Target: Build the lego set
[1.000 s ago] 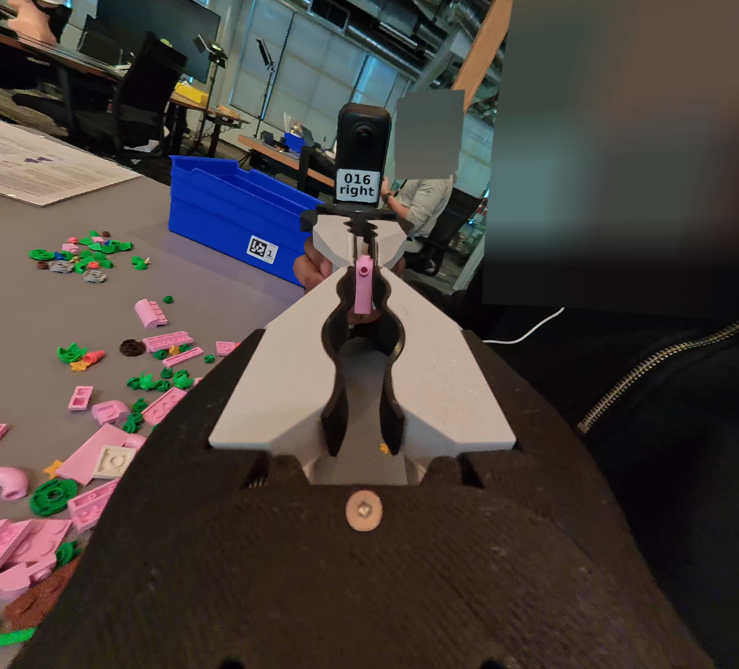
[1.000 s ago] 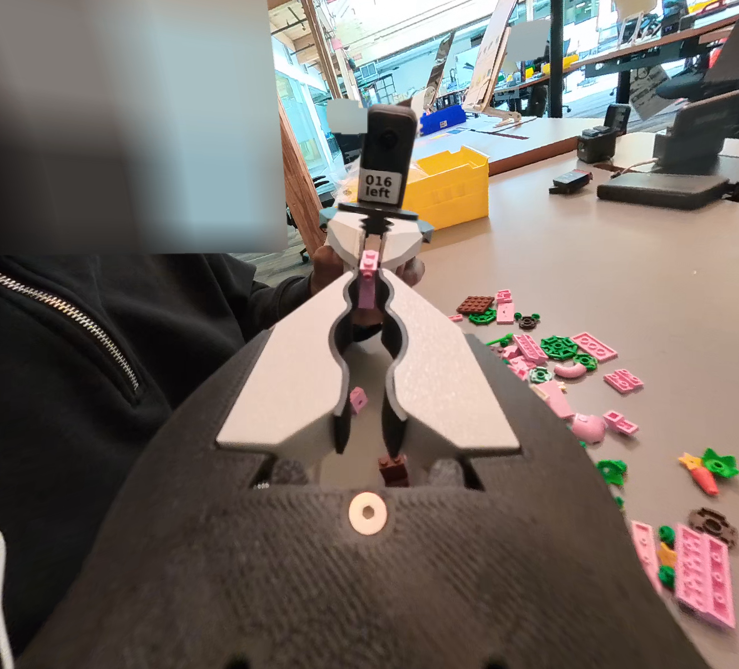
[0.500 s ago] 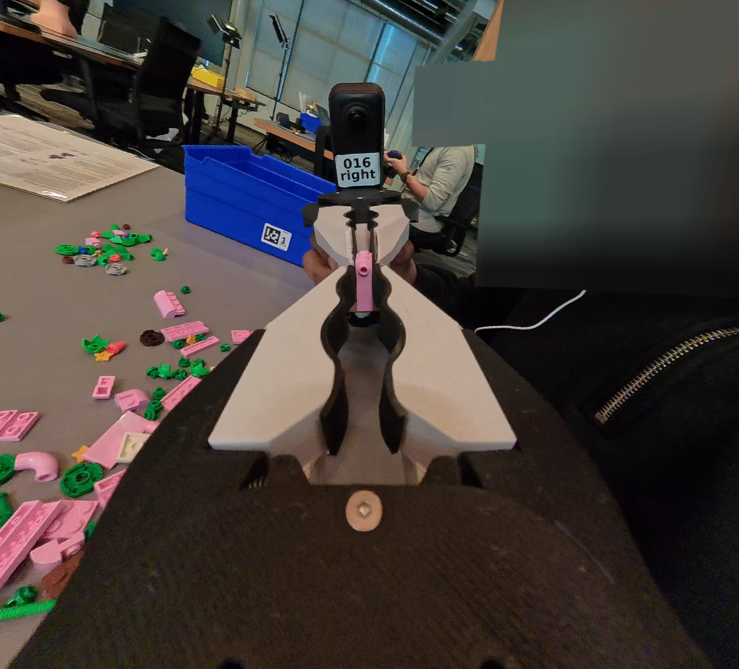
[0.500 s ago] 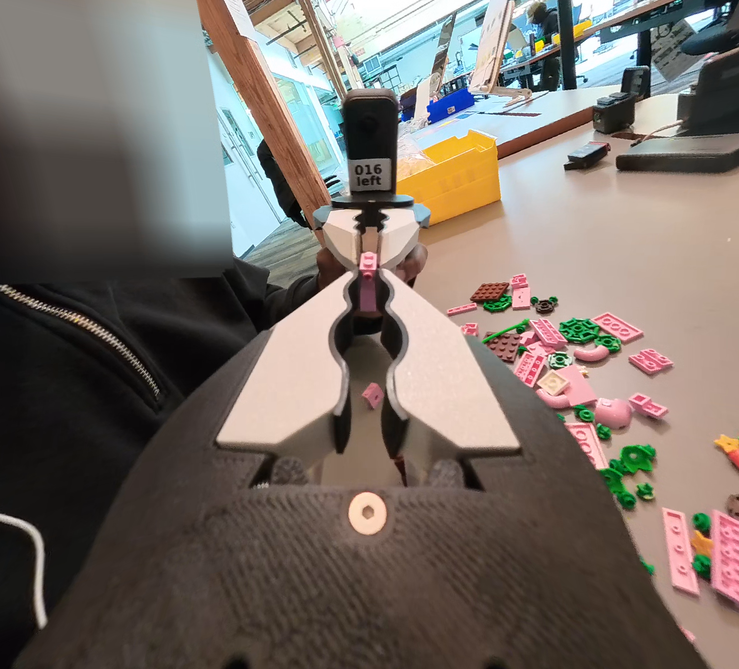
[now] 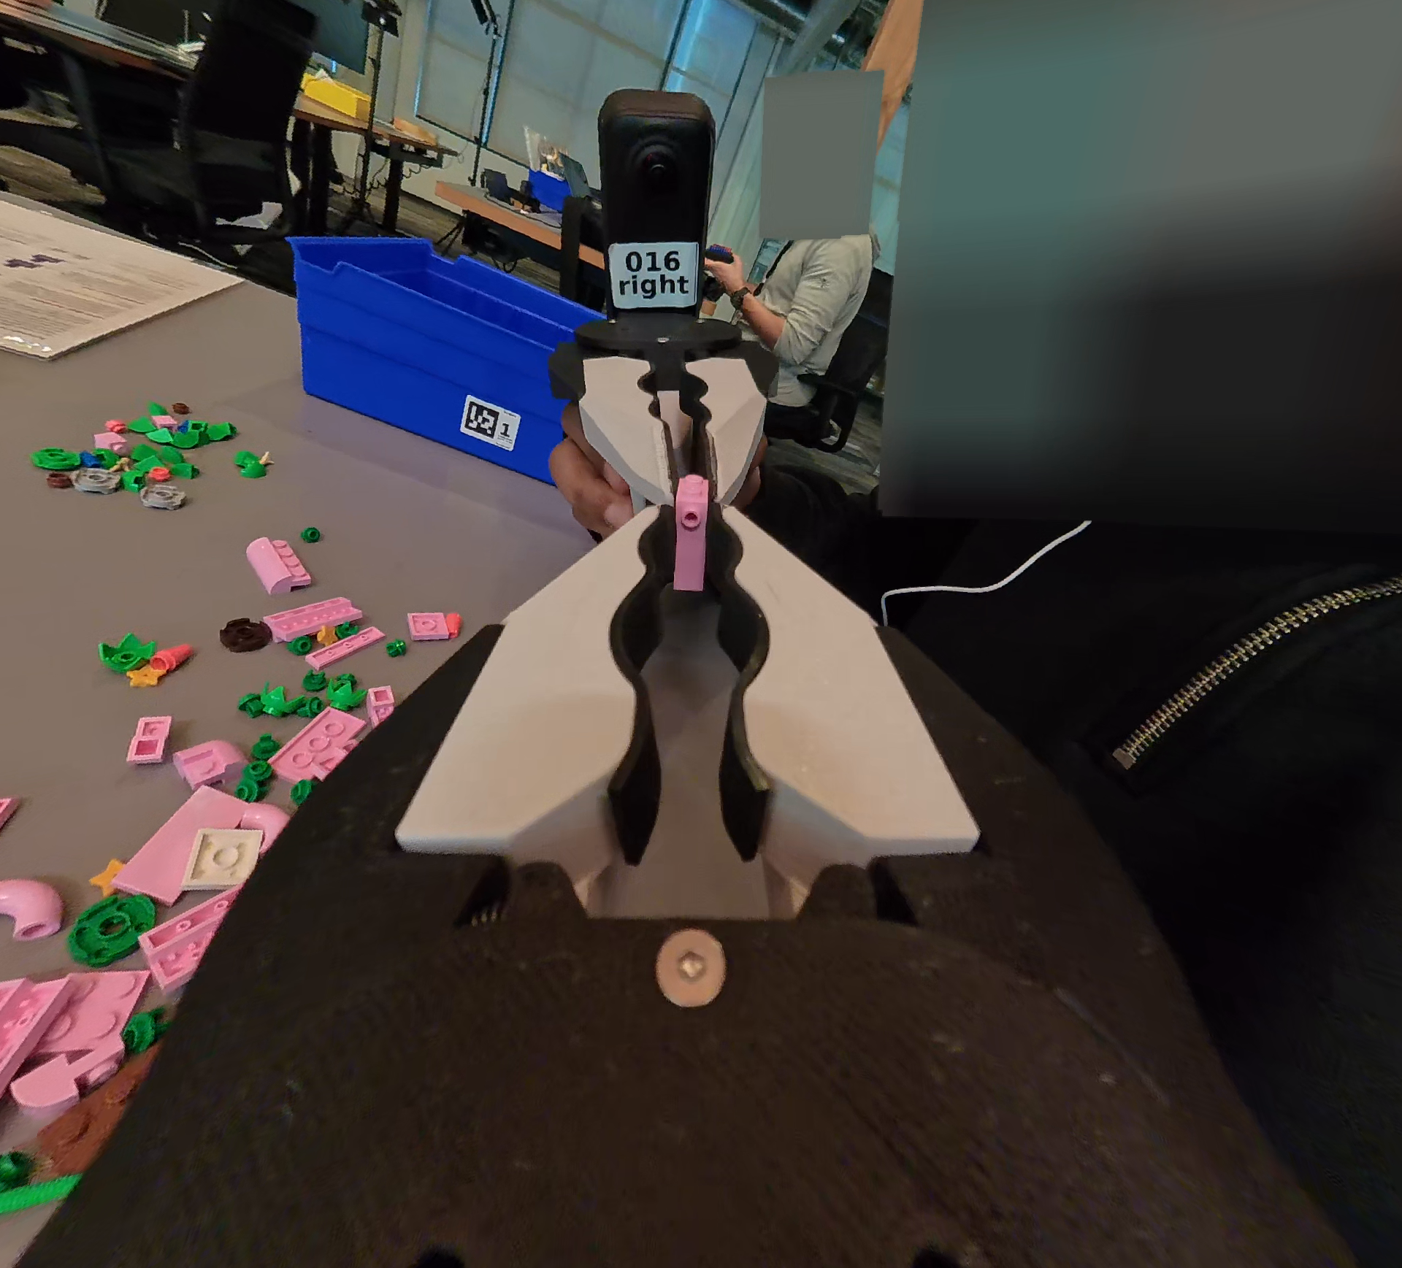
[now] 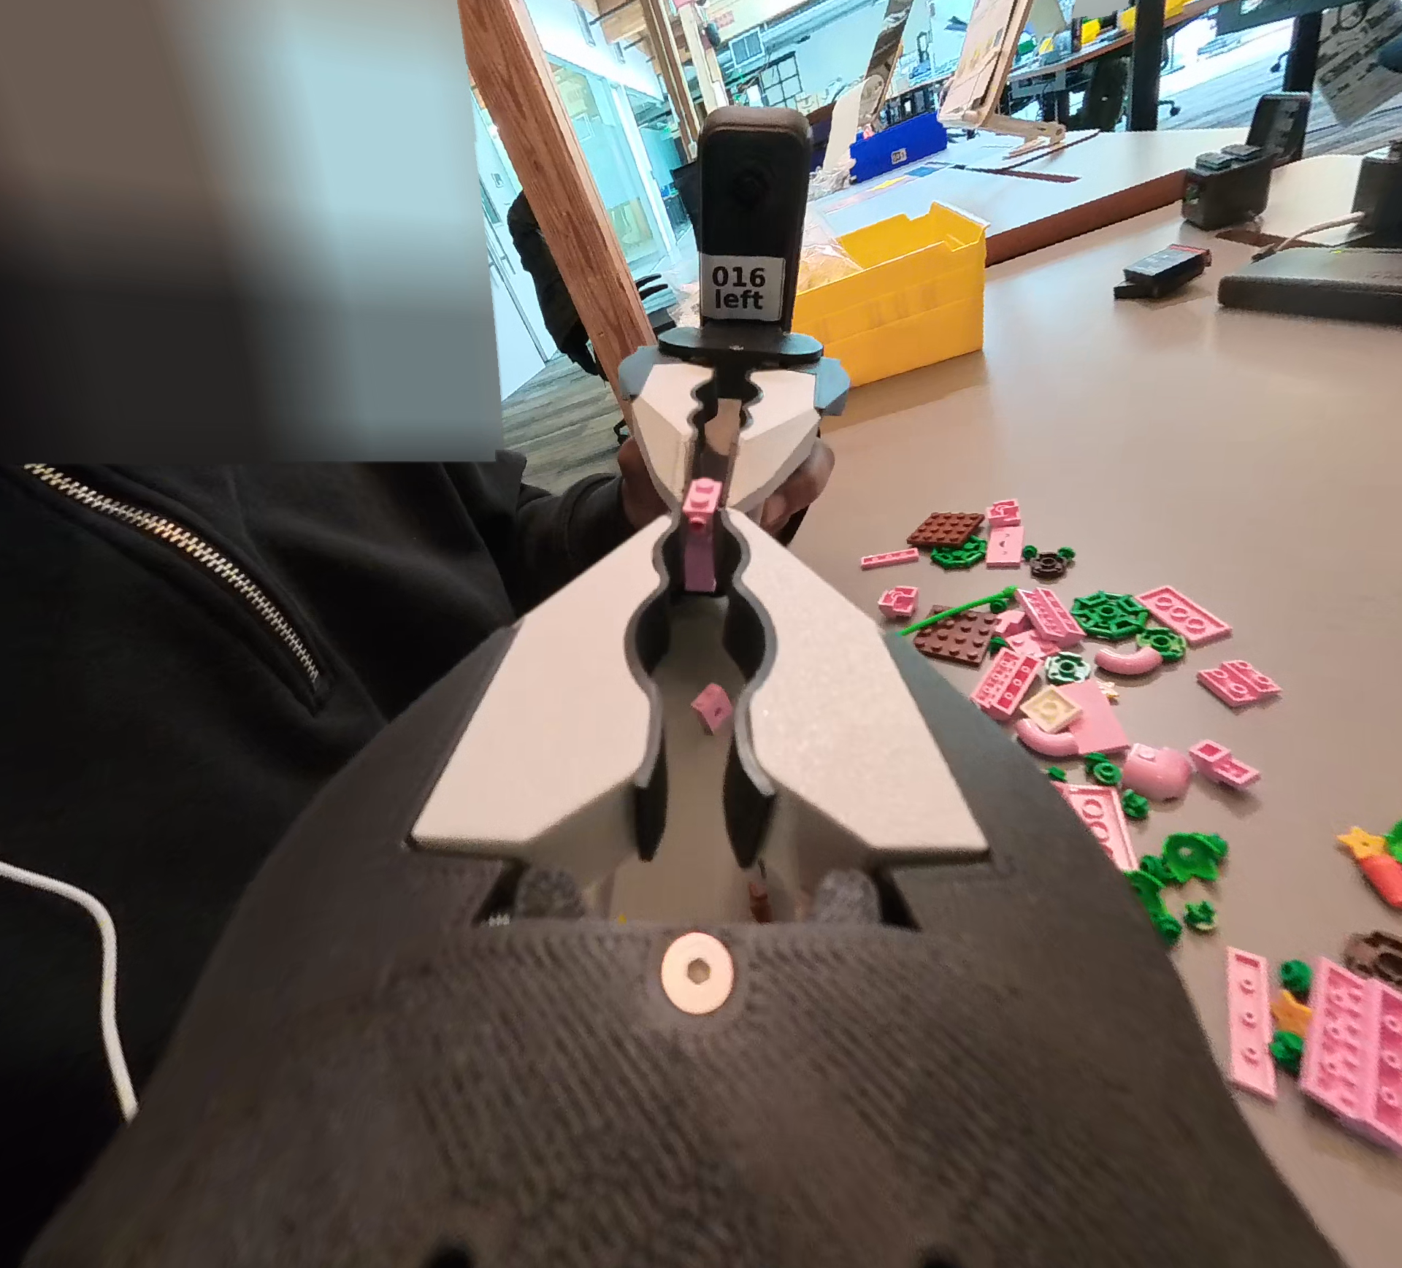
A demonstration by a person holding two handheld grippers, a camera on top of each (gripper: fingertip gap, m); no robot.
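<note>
Both jaws clenched on one pink brick (image 5: 690, 541), raised above table edge (image 6: 834, 443)

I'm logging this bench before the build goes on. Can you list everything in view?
pink piece: one, pinched between both gripper tips, off the table
loose bricks: many; pink, green, brown; scattered on the table
small pink brick: one, on the table under the right gripper
table: one, grey
blue bin: one, on the table
yellow bin: one, on the table
paper sheet: one, white, far table edge
black jacket: one, on the person
left gripper: shut on the piece
right gripper: shut on it too
</note>
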